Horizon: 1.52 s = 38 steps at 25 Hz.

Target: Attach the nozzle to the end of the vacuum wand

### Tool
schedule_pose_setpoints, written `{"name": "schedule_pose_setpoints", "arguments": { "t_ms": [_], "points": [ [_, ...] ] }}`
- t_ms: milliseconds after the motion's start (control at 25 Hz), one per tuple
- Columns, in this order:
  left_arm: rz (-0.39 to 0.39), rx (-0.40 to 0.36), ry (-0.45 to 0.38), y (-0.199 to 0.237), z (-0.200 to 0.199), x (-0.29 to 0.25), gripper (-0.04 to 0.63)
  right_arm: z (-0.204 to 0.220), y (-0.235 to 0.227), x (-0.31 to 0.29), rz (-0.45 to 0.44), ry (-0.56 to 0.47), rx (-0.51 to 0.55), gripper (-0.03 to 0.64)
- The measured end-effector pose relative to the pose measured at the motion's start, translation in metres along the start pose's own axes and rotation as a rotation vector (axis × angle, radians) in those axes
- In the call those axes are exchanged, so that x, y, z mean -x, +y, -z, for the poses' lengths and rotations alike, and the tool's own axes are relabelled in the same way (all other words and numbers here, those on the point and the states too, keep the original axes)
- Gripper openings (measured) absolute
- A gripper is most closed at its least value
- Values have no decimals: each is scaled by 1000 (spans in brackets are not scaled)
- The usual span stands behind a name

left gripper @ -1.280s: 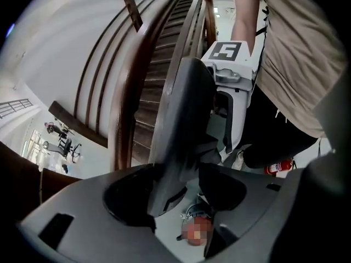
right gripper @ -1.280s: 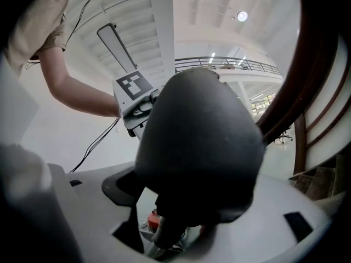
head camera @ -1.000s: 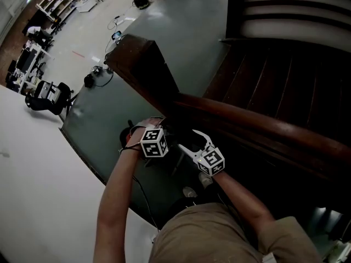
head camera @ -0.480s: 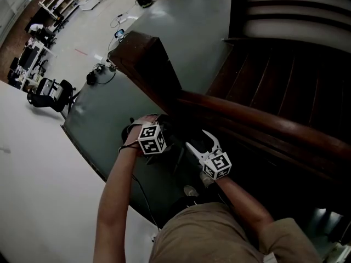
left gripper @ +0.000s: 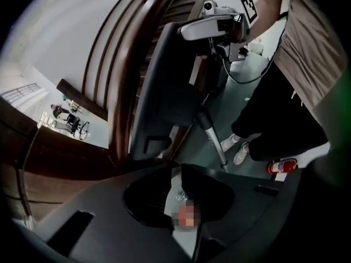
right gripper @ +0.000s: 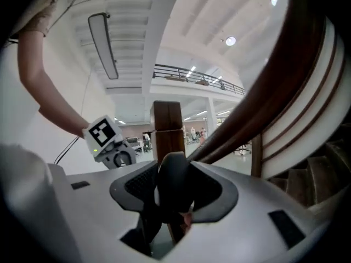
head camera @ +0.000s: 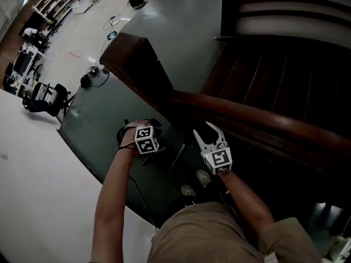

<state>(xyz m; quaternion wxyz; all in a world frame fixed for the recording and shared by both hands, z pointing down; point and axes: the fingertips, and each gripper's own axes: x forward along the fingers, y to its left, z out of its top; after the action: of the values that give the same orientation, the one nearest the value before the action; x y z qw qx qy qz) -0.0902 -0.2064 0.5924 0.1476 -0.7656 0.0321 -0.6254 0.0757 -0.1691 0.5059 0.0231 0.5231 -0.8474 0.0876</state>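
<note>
The black nozzle (left gripper: 159, 92) is a long flat piece, and my right gripper (left gripper: 211, 26) has it by the upper end. In the right gripper view its dark rounded end (right gripper: 174, 185) fills the gap of the right gripper (right gripper: 173, 175). These jaws have just been closing and now press on it. The silver wand (left gripper: 216, 144) with its black collar slants down toward the floor just beside the nozzle. In the head view the right gripper (head camera: 207, 127) points up by the banister. My left gripper (head camera: 147, 141) points steeply down over dark vacuum parts. The left gripper (left gripper: 178, 186) is shut; whether it holds anything is unclear.
A wooden banister rail (head camera: 247, 119) and its newel post (head camera: 137, 59) run close behind both grippers, with dark stairs (head camera: 285, 75) beyond. My shoes (head camera: 189, 190) stand on the green floor. A red fire extinguisher (left gripper: 279, 166) lies near them. An office chair (head camera: 46, 100) stands far left.
The right gripper has swung from pointing up-left to nearly straight up, its jaws narrowing onto the dark piece. The left gripper has shifted left.
</note>
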Motion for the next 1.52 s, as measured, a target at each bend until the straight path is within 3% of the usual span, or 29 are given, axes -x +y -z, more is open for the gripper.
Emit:
{"name": "schedule_pose_setpoints", "arguments": {
  "t_ms": [120, 200, 320, 480, 640, 800, 1040, 1320, 1520],
  "points": [
    [13, 118, -55, -9, -2, -10, 66, 17, -45, -9, 93, 70, -75, 184],
    [22, 155, -73, -19, -5, -16, 66, 25, -65, -12, 124, 94, -90, 184],
    [38, 189, -94, -33, -12, -20, 66, 31, -79, -14, 162, 126, -16, 184],
    [31, 292, -150, -40, -15, -15, 66, 33, -79, -21, 220, 150, 118, 185],
    [19, 351, -169, -53, -10, -9, 66, 35, -77, -28, 224, 162, 194, 191],
    [17, 395, -171, -74, 0, -4, 66, 43, -75, -27, 218, 185, 216, 243],
    [-17, 585, -255, -86, 13, 6, 67, 35, -74, -22, 222, 170, 183, 258],
    [-58, 713, -343, -105, 10, 15, 67, 29, -77, -7, 255, 128, 210, 258],
    [-108, 913, -486, -120, 8, 34, 67, 32, -74, 11, 255, 124, 210, 258]
  ]
}}
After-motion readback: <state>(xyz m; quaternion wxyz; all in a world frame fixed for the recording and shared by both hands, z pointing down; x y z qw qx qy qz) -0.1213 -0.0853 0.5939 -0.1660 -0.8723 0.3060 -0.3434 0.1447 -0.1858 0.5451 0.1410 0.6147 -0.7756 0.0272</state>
